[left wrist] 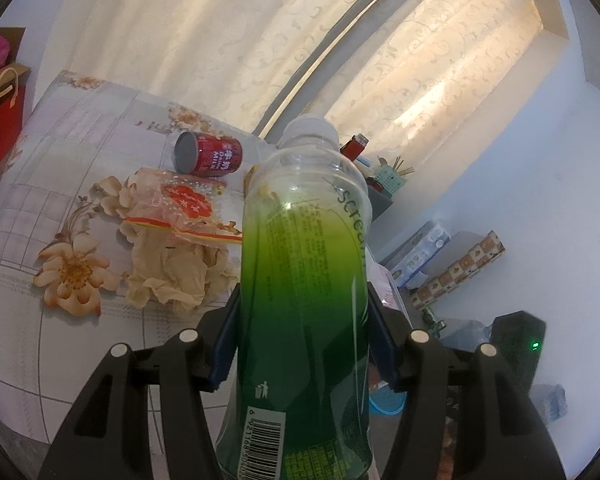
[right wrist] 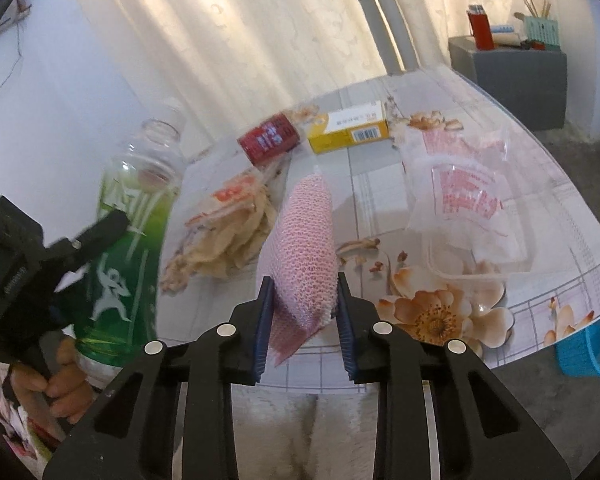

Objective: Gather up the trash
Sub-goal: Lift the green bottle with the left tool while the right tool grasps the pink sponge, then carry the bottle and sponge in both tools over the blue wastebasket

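My left gripper (left wrist: 302,320) is shut on a green plastic bottle (left wrist: 304,280) and holds it upright above the table; the bottle also shows in the right wrist view (right wrist: 128,240). My right gripper (right wrist: 304,316) is shut on a pink foam net sleeve (right wrist: 304,248), lifted over the table. On the floral tablecloth (right wrist: 380,184) lie a red can (left wrist: 210,154) (right wrist: 269,140), a crumpled tan paper with a red-printed wrapper (left wrist: 176,236) (right wrist: 224,232), a yellow box (right wrist: 350,128) and clear plastic bags (right wrist: 460,192).
A blue basket (right wrist: 586,354) stands on the floor right of the table, also in the left wrist view (left wrist: 386,402). A grey cabinet (right wrist: 512,76) with small items stands at the back right. A red gift bag (left wrist: 0,120) sits far left. Curtains hang behind.
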Available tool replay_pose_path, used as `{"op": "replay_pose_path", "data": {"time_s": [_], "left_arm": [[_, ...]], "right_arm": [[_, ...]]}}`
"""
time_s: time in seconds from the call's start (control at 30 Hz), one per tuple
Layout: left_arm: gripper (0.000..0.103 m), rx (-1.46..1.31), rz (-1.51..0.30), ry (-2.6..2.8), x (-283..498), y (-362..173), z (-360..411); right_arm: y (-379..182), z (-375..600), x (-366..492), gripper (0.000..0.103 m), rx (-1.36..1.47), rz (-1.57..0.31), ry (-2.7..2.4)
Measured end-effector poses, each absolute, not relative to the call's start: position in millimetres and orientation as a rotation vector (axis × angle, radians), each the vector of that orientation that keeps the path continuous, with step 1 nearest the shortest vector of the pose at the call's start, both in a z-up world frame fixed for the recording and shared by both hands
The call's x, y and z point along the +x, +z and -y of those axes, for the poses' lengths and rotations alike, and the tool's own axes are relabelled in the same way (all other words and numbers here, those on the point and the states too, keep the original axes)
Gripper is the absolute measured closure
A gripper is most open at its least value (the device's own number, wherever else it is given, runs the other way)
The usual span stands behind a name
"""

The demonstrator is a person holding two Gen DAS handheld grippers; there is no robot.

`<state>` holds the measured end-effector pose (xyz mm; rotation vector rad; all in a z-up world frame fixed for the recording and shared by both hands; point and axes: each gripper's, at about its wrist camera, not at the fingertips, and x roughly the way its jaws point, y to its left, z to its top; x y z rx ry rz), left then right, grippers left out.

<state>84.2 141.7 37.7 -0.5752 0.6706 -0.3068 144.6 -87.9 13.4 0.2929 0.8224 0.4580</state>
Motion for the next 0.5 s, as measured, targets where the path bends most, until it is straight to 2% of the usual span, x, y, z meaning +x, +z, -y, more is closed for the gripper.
{"op": "replay_pose_path", "data": {"time_s": [0.5], "left_arm": [[0.048,-0.515,-0.628,-0.347,86.4,64.6,-116.4]], "right_arm": [[63.4,126.8,120.8,0.076,0.378,-0.652,0.502]]}}
